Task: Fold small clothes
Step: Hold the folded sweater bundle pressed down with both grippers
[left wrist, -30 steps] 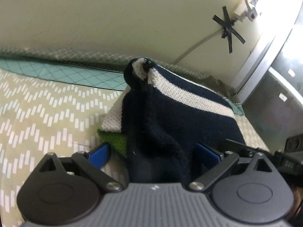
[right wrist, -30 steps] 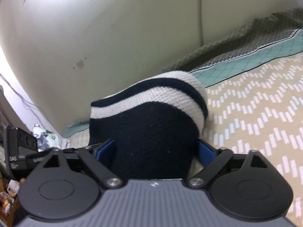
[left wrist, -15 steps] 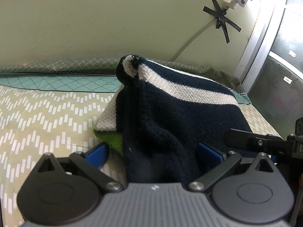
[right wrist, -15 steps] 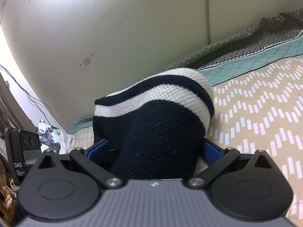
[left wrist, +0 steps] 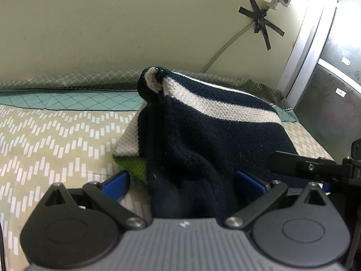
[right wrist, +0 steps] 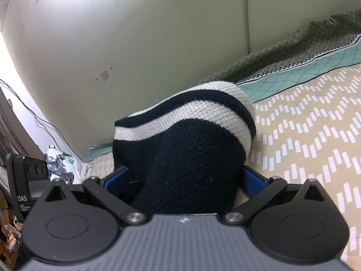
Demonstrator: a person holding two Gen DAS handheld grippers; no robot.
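A navy knit garment [left wrist: 203,140] with a white stripe hangs bunched between both grippers above the bed. My left gripper [left wrist: 183,178] is shut on one end; only its blue finger [left wrist: 117,180] bases show, and the tips are buried in cloth. A white and green knit part [left wrist: 129,155] shows under the navy fold at left. In the right wrist view the same garment [right wrist: 191,153] arches up from my right gripper [right wrist: 185,178], which is shut on it with its tips hidden too. The right gripper's black frame [left wrist: 304,166] is close by on the right of the left wrist view.
A bedspread [left wrist: 45,140] with a beige chevron print and teal border [right wrist: 304,72] lies below. A cream wall stands close behind, with a taped cable [left wrist: 259,20] and a metal door frame [left wrist: 306,52] at right. Crumpled printed cloth [right wrist: 61,160] lies at the bed's far left.
Both grippers have shifted with the garment still in them; the left view now shows more wall, and the right gripper's frame has come into it from the right. The grips are unchanged.
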